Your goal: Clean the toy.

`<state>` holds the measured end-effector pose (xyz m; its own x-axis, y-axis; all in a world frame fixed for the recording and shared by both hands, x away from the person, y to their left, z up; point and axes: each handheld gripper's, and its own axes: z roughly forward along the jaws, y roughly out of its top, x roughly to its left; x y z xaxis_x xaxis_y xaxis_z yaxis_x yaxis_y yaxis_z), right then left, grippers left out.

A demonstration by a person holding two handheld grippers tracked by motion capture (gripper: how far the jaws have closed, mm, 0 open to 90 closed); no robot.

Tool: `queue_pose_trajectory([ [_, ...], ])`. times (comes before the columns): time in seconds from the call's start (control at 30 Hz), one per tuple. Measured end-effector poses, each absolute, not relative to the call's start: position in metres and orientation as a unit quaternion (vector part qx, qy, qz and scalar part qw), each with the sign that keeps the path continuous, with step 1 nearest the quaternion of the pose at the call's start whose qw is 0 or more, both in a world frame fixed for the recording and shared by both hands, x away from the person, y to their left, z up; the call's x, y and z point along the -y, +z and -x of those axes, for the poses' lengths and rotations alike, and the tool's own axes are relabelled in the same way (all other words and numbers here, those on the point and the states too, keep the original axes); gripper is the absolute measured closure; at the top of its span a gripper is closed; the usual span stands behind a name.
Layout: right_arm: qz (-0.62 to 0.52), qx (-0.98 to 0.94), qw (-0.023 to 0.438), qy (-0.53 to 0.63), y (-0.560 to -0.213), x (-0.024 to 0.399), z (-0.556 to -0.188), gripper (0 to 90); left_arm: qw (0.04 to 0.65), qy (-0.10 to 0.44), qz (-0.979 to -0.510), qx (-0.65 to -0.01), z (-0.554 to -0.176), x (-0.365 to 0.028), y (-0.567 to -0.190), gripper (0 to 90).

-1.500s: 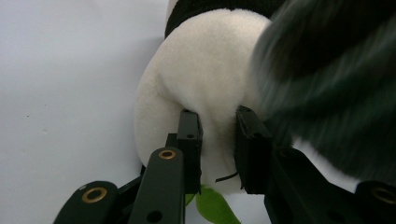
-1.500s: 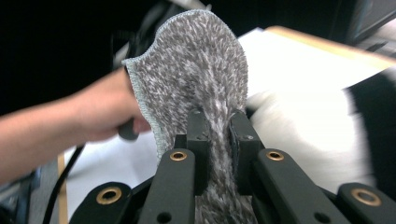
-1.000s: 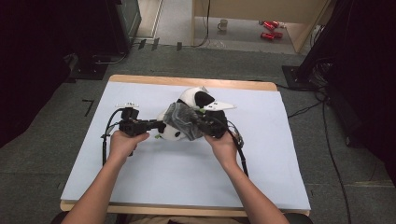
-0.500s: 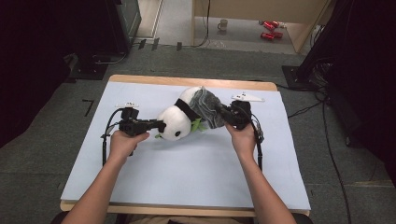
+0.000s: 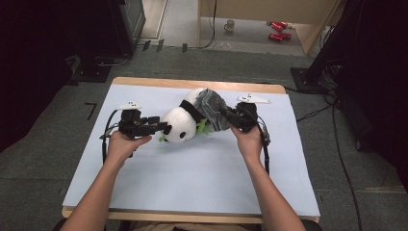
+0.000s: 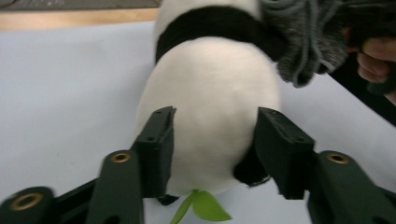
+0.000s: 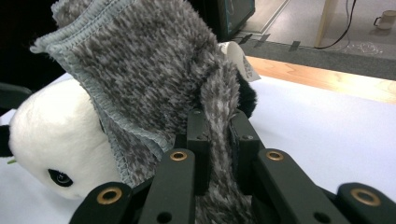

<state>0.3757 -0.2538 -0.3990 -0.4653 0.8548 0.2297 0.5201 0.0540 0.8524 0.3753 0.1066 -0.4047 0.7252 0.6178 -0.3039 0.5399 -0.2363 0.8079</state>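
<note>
Worktop (image 5: 144, 192) w/ a panda (image 5: 180, 124) lying mid-back. Grey cloth (image 5: 214, 109) draped over its body. Right claw (image 5: 230, 114) clamped tight on the cloth; left claw (image 5: 163, 127) spread wide round the panda's head.

Table (image 5: 144, 82) was a wooden top with a pale blue sheet (image 5: 192, 178) covering nearly all of it, just a strip of wood showing past the sheet's far edge. Lying on the sheet toward that far edge was a plush panda (image 5: 180, 122).
</note>
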Motion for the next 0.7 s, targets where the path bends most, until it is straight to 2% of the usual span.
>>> queue_pose_trajectory([
  [0.1, -0.485, -0.71, 0.174, 0.48, -0.4, 0.251, -0.376, 82.2, 0.475, 0.067, -0.809, -0.341, -0.377, -0.094, -0.401, 35.7],
  [0.27, -0.486, -0.711, 0.17, 0.479, -0.401, 0.251, -0.376, 82.2, 0.456, 0.072, -0.824, -0.328, -0.387, -0.076, -0.403, 26.2],
  [0.4, -0.483, -0.717, 0.161, 0.476, -0.402, 0.248, -0.376, 81.9, 0.418, 0.139, -0.84, -0.316, -0.393, -0.068, -0.415, 25.5],
  [0.47, -0.48, -0.719, 0.161, 0.476, -0.401, 0.246, -0.373, 81.9, 0.425, 0.13, -0.834, -0.327, -0.396, -0.071, -0.417, 33.3],
  [0.6, -0.467, -0.72, 0.162, 0.487, -0.394, 0.242, -0.369, 81.9, 0.433, 0.114, -0.818, -0.361, -0.397, -0.075, -0.417, 57.7],
  [0.7, -0.458, -0.72, 0.161, 0.496, -0.389, 0.236, -0.364, 81.8, 0.455, 0.09, -0.797, -0.387, -0.396, -0.078, -0.414, 68.1],
])
